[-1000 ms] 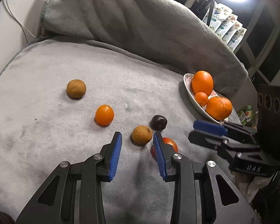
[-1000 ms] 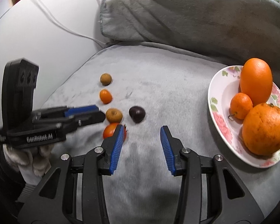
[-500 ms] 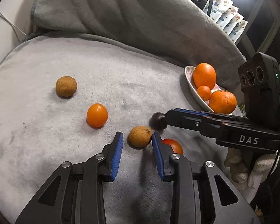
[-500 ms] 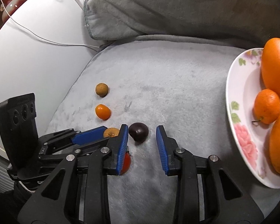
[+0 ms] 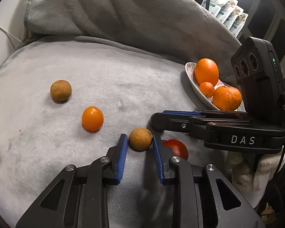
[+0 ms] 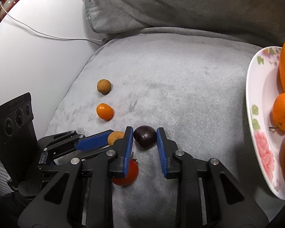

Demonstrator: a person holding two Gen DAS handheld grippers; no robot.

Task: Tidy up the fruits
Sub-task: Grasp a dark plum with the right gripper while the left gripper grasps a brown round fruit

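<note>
**Both grippers clamp down, one fruit apiece**

My left gripper (image 5: pixel 139 142) has drawn its jaws in from a wide gape until the blue pads press both sides of the tan round fruit (image 5: pixel 140 138), which still sits on the grey cushion (image 5: pixel 123 79). My right gripper (image 6: pixel 144 141) has slid in from the plate side and done the same around the dark plum (image 6: pixel 144 136); its pads now touch that fruit's flanks. Both jaws have narrowed as far as the fruit lets them, so I judge both grips made, though neither fruit is lifted yet.

The two tools sit close together, the right fingers crossing just beyond my left fingertips, with the red tomato (image 5: pixel 175 148) lying loose between and beneath them. Farther out on the cushion the small orange fruit (image 5: pixel 92 118) and a second tan fruit (image 5: pixel 60 90) wait, well apart from the floral plate (image 6: pixel 260 102), which already holds three oranges (image 5: pixel 207 74).

With two fruits gripped, carrying them to the plate looks like the next step; lifting together risks a clash or nudging the tomato.
</note>
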